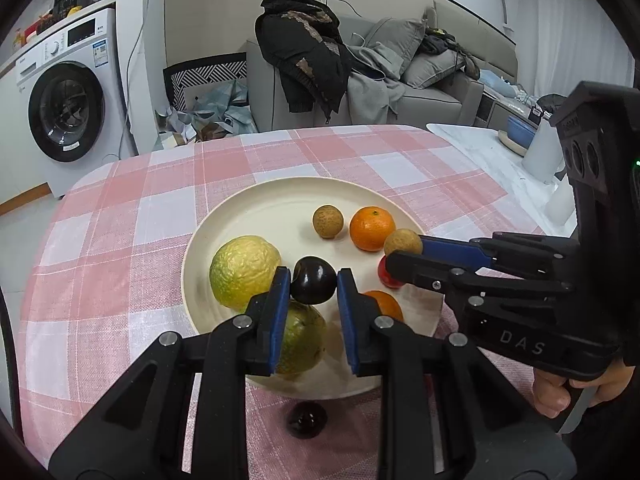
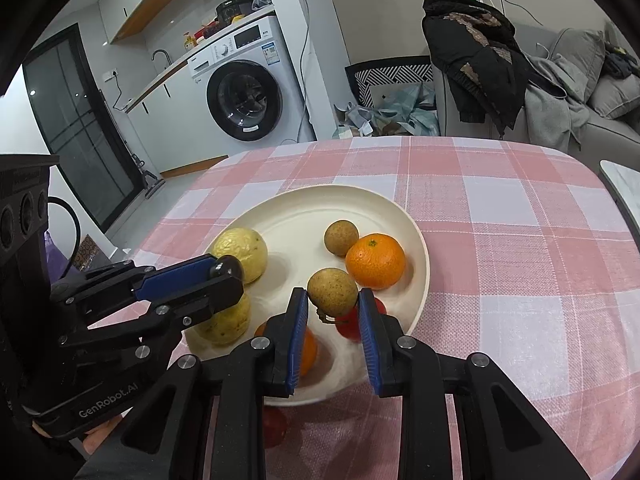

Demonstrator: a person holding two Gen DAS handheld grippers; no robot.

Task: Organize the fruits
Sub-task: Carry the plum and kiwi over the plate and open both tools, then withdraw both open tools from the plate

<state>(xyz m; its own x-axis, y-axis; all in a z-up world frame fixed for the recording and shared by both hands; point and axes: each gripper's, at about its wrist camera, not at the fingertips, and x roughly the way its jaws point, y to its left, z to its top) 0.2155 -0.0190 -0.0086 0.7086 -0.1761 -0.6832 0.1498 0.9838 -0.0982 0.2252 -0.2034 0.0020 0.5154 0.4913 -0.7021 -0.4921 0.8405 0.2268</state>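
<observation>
Over the cream plate (image 1: 224, 224) on the checked table (image 1: 120, 200), the left gripper (image 1: 313, 286) is pinching a dark plum (image 1: 313, 286); the right gripper (image 2: 333, 300) is clasping a longan (image 2: 333, 291) in its jaws.

1. A cream plate (image 1: 224, 236) sits on a pink checked tablecloth (image 1: 120, 208).
2. The left gripper (image 1: 313, 284) holds a dark round fruit (image 1: 313, 285) between its blue pads, above the plate.
3. The right gripper (image 1: 404, 252) reaches in from the right, closed on a small tan fruit (image 1: 402, 242).
</observation>
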